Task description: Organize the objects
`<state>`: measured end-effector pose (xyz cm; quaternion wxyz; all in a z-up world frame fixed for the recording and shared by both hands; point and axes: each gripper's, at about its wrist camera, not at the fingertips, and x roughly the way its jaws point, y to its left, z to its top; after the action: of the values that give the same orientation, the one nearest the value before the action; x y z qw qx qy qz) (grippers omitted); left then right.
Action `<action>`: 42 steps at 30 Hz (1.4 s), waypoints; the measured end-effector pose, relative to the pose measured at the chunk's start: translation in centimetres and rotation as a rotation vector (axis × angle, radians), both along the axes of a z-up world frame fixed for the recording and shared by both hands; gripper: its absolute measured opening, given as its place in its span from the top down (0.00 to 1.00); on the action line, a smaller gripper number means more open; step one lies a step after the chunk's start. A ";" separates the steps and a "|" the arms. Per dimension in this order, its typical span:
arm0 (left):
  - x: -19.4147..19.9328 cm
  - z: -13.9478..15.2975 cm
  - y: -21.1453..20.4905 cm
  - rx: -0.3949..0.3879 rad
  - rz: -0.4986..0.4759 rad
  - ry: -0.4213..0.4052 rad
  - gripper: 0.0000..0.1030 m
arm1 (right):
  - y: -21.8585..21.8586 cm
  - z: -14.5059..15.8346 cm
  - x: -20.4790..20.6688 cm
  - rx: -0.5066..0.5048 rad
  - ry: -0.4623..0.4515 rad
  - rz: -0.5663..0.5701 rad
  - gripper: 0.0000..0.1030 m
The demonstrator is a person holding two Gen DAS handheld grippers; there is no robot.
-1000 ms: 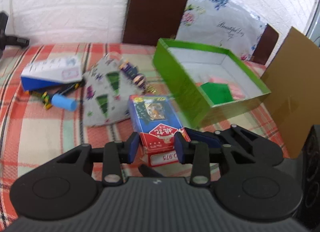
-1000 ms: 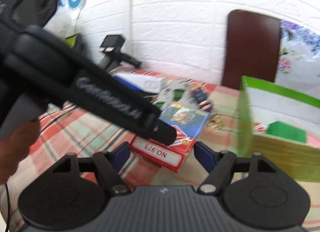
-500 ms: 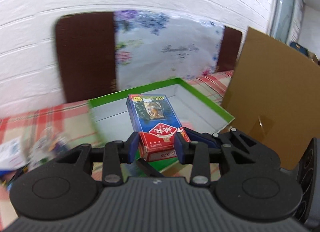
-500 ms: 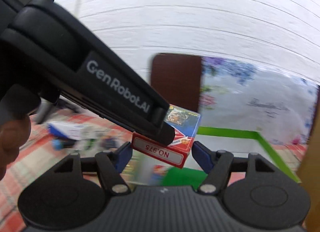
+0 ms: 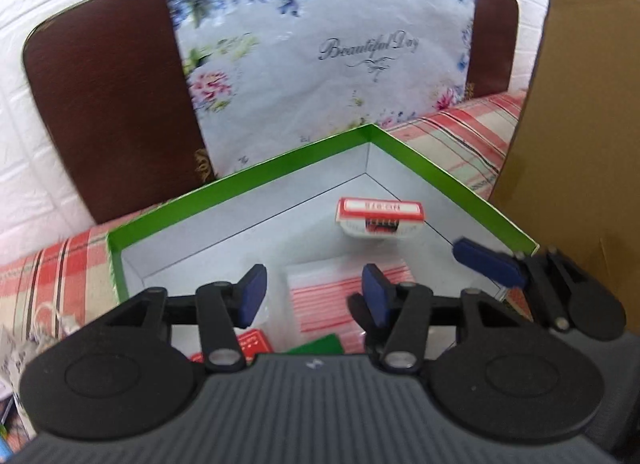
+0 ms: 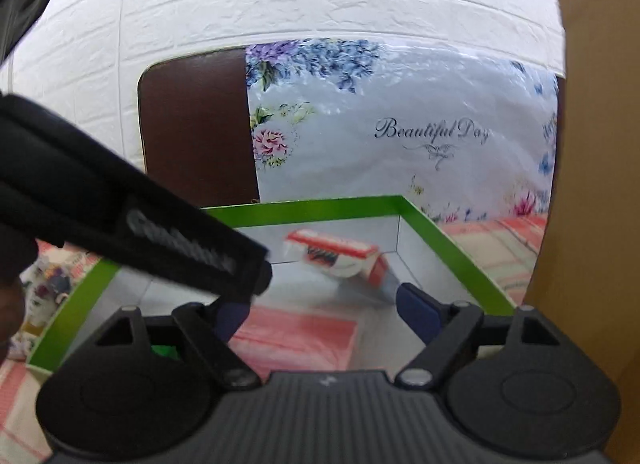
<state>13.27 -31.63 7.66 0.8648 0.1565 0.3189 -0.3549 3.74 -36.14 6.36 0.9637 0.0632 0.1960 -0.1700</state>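
Note:
A green open box (image 5: 448,179) with white inner walls lies below both grippers. The red and white card pack (image 5: 379,219) is inside it near the far right corner, blurred and apart from any finger; it also shows in the right wrist view (image 6: 340,258). My left gripper (image 5: 314,294) is open and empty above the box. My right gripper (image 6: 324,310) is open and empty beside it, and one of its fingers (image 5: 488,262) shows at the right of the left wrist view. Red-striped items (image 5: 344,296) and a green item (image 5: 320,344) lie on the box floor.
A brown cardboard sheet (image 5: 580,103) stands right of the box. A floral bag (image 5: 320,63) and a dark brown headboard (image 5: 112,103) stand behind it against a white brick wall. The plaid cloth (image 5: 460,131) lies under the box. Loose items lie at the left (image 6: 48,284).
My left gripper carried the card pack from the plaid cloth over the green box, then opened. The pack has left the fingers and is inside the box. The right gripper followed alongside.

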 end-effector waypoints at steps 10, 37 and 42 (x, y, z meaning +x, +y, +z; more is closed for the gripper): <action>-1.8 1.3 5.2 0.028 0.145 -0.035 0.46 | 2.4 0.8 -4.0 0.026 -0.056 0.019 0.22; 1.4 -5.5 31.3 -0.112 0.616 0.207 0.45 | 19.0 -0.3 5.0 -0.066 0.142 0.503 0.22; 1.5 -5.8 31.4 -0.145 0.605 0.236 0.45 | 20.0 -2.1 9.1 -0.075 0.243 0.535 0.37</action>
<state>14.74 -0.19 1.87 0.8970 -0.0496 0.4227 -0.1192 12.85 -16.17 4.24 0.9453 -0.0474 0.3134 0.0768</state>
